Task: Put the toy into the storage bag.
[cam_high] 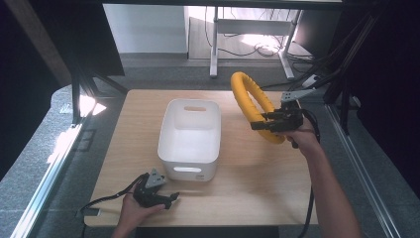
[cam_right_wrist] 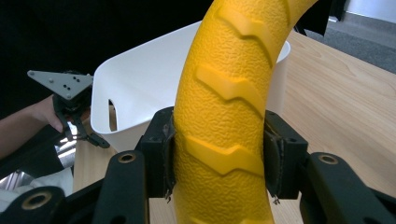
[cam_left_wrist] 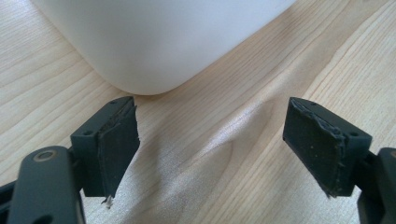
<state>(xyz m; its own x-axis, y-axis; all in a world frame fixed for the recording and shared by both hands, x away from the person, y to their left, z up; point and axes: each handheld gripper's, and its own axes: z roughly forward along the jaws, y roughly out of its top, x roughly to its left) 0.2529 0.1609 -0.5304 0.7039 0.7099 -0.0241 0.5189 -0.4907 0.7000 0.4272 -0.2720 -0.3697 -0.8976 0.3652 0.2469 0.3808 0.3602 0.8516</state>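
High view: your right gripper (cam_high: 274, 122) holds a yellow ribbed ring (cam_high: 251, 105) upright above the wooden table (cam_high: 257, 183), just right of the white plastic bin (cam_high: 190, 139). Your left gripper (cam_high: 157, 192) rests low on the table near the bin's front left corner.

Left gripper view: your jaws stand wide apart, nothing between them, with the bin's rounded corner just ahead.

Right gripper view: your jaws clamp the ring from both sides; the bin and your left gripper lie beyond.

High view looks down the table (cam_high: 257, 173); both gripper views sit close, sharing the white bin (cam_high: 189, 136)
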